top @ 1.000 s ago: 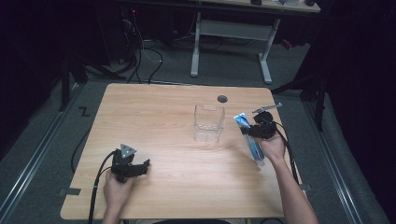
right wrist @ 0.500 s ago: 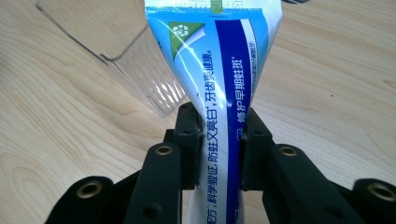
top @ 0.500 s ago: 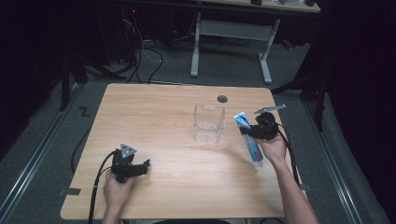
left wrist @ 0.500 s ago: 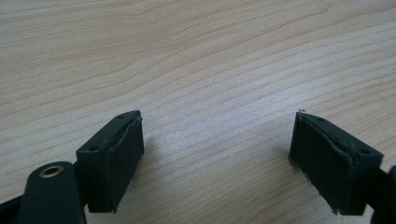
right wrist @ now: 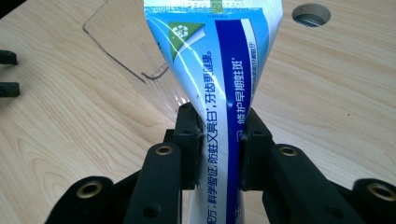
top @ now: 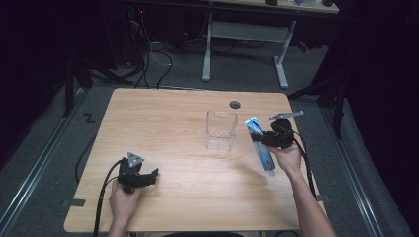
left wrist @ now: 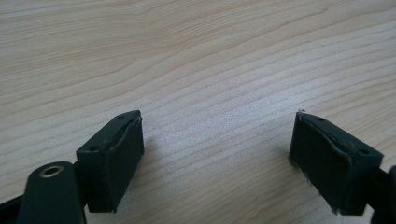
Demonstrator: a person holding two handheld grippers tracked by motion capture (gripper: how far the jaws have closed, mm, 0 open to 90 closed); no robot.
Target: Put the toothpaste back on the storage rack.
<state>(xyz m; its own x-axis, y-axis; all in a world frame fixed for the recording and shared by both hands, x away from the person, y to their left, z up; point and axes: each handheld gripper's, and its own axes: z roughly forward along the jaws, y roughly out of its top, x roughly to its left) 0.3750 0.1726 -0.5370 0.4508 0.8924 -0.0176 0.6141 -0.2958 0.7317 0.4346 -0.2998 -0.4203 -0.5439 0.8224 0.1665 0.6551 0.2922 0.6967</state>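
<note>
Right gripper (top: 263, 139) clamping toothpaste tube (top: 261, 146), long axis lying 11-to-5, crimped end pointing 11 o'clock; left gripper (left wrist: 217, 154) gaping wide, empty.

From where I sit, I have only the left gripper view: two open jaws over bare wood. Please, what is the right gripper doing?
Observer: The right gripper is shut on a blue and white toothpaste tube; its jaws pinch the tube across the middle.
Operator: Is there some container on the table?
Observer: Yes, a clear plastic box stands upright near the table's middle, just left of the tube in the high view.
Operator: And where is my left gripper compared to this box?
Observer: The left gripper rests low near the table's front left part, well apart from the box, with its jaws open and holding nothing.
</note>
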